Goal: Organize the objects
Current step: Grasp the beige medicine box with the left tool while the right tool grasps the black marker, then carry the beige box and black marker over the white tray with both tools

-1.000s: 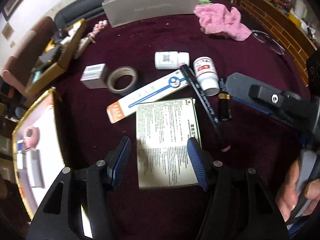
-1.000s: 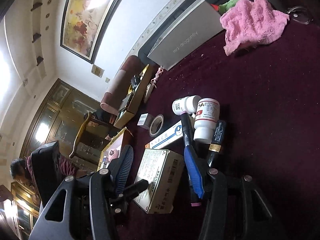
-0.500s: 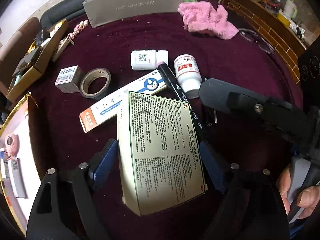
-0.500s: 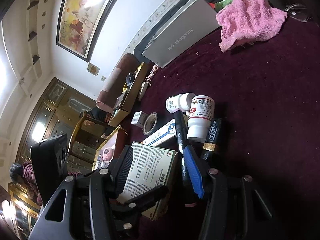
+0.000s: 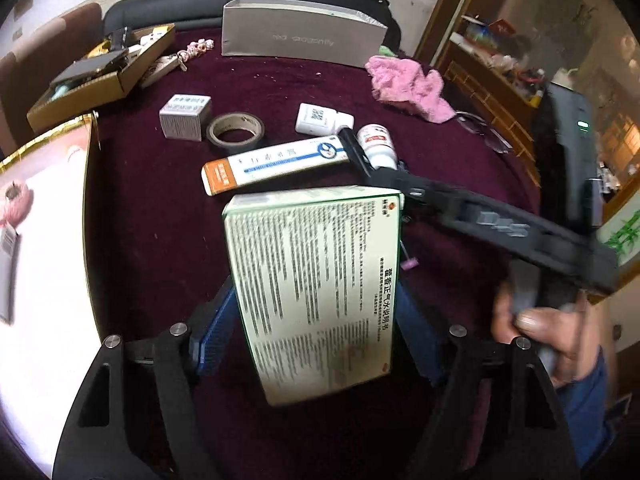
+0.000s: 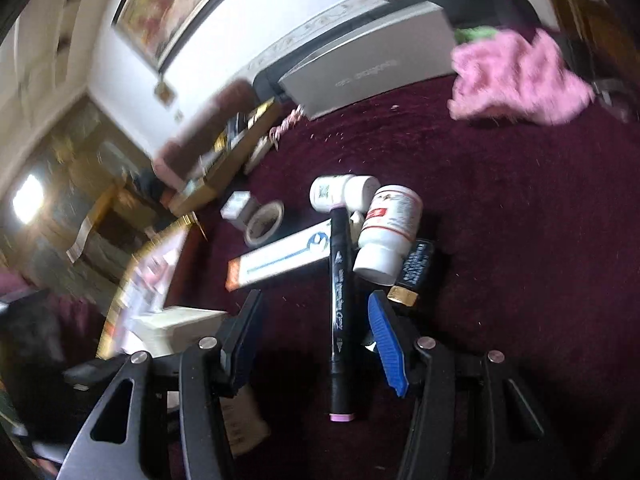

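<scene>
A green-and-white medicine box [image 5: 316, 272] sits tilted between the blue pads of my left gripper [image 5: 316, 292], clear of the maroon tablecloth [image 5: 160, 208]. The jaws are closing, with both pads against its long edges. In the right wrist view the same box [image 6: 176, 328] is a blur at the lower left. My right gripper [image 6: 316, 298] straddles a black marker [image 6: 340, 312] with a pink end. Its jaws are closing and the pads stand apart from the marker. In the left wrist view the right gripper's black body [image 5: 500, 224] crosses just right of the box, held by a hand [image 5: 548, 328].
Behind the marker lie a long white, blue and orange carton [image 6: 280, 260], two white bottles [image 6: 390, 232], a black tube [image 6: 416, 272], a tape roll [image 5: 236, 130] and a small white box [image 5: 184, 116]. A grey box [image 5: 300, 36], pink cloth [image 5: 408, 84] and gold-rimmed tray [image 5: 48, 220] line the edges.
The medicine box lay flat between the left fingers; now it is gripped and raised. The right gripper rolled and shifted, so the marker lies between its fingers and the box is off to its left.
</scene>
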`<action>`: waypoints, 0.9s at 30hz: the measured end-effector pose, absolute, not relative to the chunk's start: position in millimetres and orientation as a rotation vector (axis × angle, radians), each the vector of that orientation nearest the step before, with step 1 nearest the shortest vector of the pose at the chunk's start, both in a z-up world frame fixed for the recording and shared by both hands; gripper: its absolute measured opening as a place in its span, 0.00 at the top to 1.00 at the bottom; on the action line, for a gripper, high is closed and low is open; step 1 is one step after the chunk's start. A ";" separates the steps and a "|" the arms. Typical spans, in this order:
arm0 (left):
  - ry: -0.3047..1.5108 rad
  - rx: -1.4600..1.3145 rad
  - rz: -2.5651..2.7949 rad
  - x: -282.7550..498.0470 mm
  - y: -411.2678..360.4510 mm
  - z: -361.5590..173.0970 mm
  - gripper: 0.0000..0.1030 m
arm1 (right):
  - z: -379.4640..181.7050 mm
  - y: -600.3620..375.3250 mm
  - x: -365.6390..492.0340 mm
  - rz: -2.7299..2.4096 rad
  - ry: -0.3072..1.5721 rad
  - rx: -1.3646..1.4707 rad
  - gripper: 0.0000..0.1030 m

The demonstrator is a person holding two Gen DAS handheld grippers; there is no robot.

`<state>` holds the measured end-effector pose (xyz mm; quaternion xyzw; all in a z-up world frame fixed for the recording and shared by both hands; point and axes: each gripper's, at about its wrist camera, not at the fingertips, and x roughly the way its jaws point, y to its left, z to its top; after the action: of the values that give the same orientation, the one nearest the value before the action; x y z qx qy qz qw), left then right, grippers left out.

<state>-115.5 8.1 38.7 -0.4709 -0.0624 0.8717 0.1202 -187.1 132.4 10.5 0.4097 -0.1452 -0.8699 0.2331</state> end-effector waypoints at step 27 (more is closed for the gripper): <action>-0.446 -1.239 2.586 -97.7 -44.5 64.1 0.29 | 15.5 115.2 -174.3 -2.366 -0.322 1.048 0.88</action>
<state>-97.7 -44.5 64.1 -0.4238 -0.1527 0.8848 0.1193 -174.3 115.2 15.5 0.3877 -0.1190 -0.8751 0.2640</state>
